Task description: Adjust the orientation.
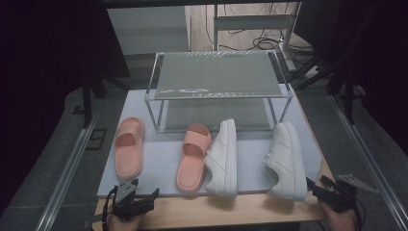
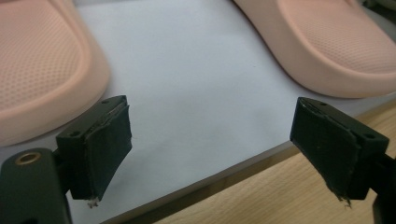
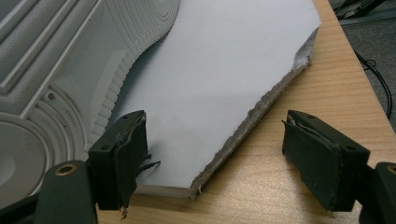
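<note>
My left gripper (image 1: 136, 199) sits at the near left edge of the wooden table (image 1: 231, 211), its jaws spread wide with nothing between them. In the left gripper view it (image 2: 212, 154) hangs over the front edge of the pale grey mat (image 2: 187, 93), with a pink slide on either side ahead of the jaws.

Farthest left on the mat lies the left pink slide (image 1: 129, 147), its toe pointing away from me. To its right, well apart, lies the second pink slide (image 1: 194, 156), angled slightly and touching the left white sneaker (image 1: 223, 156) along its side. That sneaker lies tipped on its side. Farther right, with a gap between, the right white sneaker (image 1: 286, 159) also lies tilted, its heel at the mat's front edge. Behind all four stands a two-tier metal shoe rack (image 1: 219, 77), both shelves bare.

My right gripper (image 1: 321, 190) rests at the near right corner, jaws spread and holding nothing. In the right gripper view it (image 3: 215, 154) straddles the mat's frayed corner, the sneaker's ribbed sole (image 3: 60, 74) just beside its left jaw.
</note>
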Demonstrator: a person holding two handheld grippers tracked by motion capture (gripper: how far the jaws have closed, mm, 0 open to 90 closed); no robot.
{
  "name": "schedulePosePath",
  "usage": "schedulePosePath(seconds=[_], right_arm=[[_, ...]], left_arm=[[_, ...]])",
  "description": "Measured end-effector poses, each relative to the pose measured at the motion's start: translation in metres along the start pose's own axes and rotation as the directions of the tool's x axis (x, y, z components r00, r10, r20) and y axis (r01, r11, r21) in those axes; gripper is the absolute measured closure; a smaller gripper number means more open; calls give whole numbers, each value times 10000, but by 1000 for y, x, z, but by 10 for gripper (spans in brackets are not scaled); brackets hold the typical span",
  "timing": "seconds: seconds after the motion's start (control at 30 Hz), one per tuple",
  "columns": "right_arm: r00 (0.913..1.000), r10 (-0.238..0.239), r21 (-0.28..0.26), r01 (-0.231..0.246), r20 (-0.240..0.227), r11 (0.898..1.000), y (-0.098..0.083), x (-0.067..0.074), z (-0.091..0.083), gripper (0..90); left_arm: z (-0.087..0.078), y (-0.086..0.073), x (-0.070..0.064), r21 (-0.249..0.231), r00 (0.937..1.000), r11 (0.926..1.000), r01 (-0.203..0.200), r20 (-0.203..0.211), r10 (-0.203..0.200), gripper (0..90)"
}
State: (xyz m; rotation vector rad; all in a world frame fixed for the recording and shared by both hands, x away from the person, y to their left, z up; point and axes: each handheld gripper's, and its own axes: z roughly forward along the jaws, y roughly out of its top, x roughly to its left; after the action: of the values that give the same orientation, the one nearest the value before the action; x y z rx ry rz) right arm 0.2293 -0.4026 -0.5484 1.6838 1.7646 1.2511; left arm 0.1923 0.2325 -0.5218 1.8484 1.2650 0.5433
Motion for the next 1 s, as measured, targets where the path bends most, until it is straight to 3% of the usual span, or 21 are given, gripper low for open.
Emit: schedulePosePath(seconds=[0.13,0.43,0.53,0.77,1.0], right_arm=[[10000,4,15,-4,-10,10000,0,0,0,225],[10000,37,16,-37,-30,10000,0,0,0,226],[10000,44,16,-44,-35,10000,0,0,0,227],[10000,75,15,-75,-46,10000,0,-1,0,227],[10000,72,15,-72,-39,10000,0,0,0,227]], left_arm=[[-2,7,-1,-58,9998,10000,26,202,-25,128],[0,26,5,-174,9998,9997,-159,-151,156,160],[5,33,10,26,9985,9994,-351,-428,352,179],[11,42,22,146,9958,9991,-386,-822,397,277],[14,48,33,267,9961,9994,-233,-848,254,368]])
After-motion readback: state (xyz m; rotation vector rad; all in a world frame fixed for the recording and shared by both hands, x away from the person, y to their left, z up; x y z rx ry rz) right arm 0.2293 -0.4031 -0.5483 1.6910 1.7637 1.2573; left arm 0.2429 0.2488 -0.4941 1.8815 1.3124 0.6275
